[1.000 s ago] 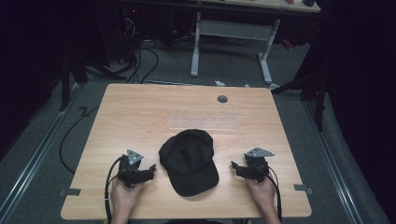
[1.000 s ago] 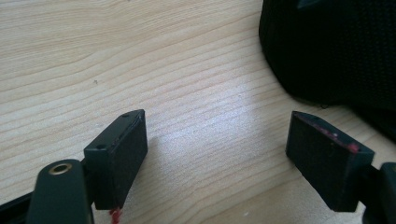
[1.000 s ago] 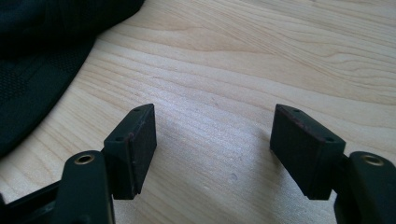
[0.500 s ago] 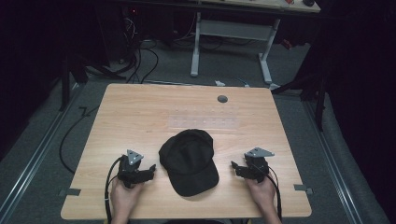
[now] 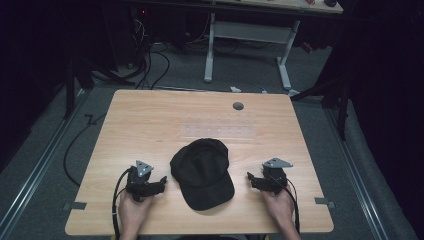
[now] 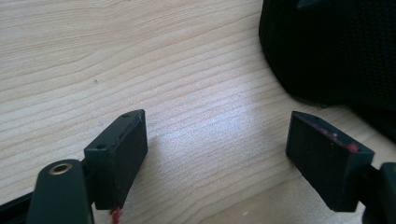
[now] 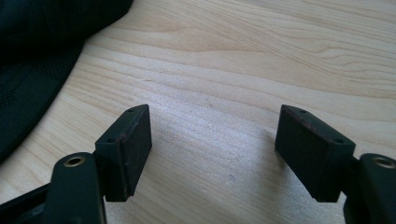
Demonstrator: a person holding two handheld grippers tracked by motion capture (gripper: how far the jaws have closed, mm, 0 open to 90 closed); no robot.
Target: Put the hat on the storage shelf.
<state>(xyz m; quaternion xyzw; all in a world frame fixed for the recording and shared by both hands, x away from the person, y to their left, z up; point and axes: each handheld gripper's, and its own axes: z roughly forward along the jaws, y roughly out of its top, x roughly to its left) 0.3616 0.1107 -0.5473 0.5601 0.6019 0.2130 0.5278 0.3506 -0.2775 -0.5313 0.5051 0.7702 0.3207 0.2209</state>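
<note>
Table (image 5: 150,125) of pale wood grain with a smooth, faintly shiny finish, cap (image 5: 202,172) of matt black woven cloth, gripper pads (image 6: 119,156) looked matt black rubbery

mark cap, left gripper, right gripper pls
cap (image 5: 202,170): high view, on the crown.
left gripper (image 5: 161,183): high view, between its fingertips.
right gripper (image 5: 251,178): high view, between its fingertips.

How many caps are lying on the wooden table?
1. The black cap lies near the front edge of the table, between the left gripper and the right gripper. Neither gripper touches it.
</note>
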